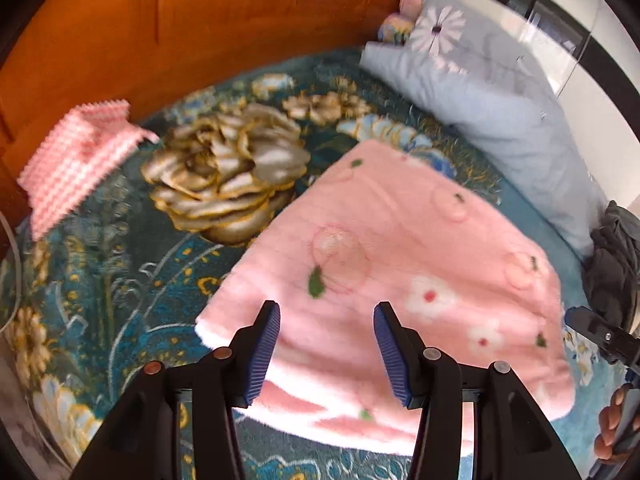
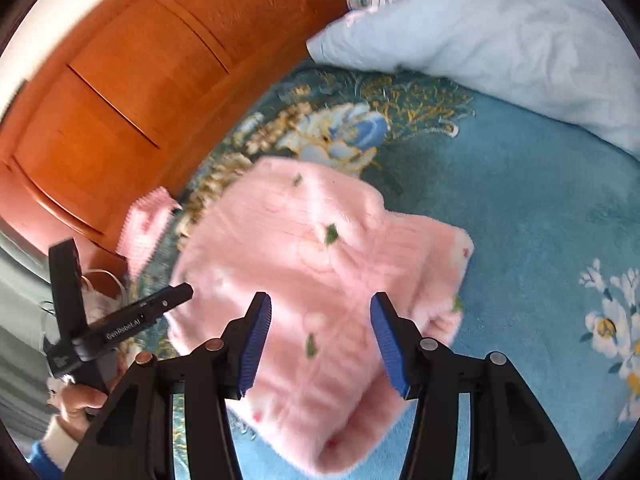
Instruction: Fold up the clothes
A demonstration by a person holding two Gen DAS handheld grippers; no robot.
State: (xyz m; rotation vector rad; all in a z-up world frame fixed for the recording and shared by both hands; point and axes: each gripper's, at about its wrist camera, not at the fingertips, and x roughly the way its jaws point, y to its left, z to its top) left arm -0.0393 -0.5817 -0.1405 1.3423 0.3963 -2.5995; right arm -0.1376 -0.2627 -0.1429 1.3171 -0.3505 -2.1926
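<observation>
One fluffy pink garment (image 1: 384, 280) lies folded on the bed (image 1: 120, 280), just beyond both tongs. The left tongs (image 1: 326, 354) and right tongs (image 2: 320, 344) are spread, holding nothing. One pink knitted piece (image 1: 76, 160) sits far left by the wooden headboard (image 1: 200, 20). One pale blue pillow (image 1: 500, 120) lies far right, one dark garment (image 1: 612, 264) beside it.

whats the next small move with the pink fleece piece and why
Probably lower the left claw onto the near edge of the pink fleece garment and close on it. Both claws, left and right, are open and empty above it, and it lies bunched and uneven on the floral blanket, not yet a neat fold.
</observation>
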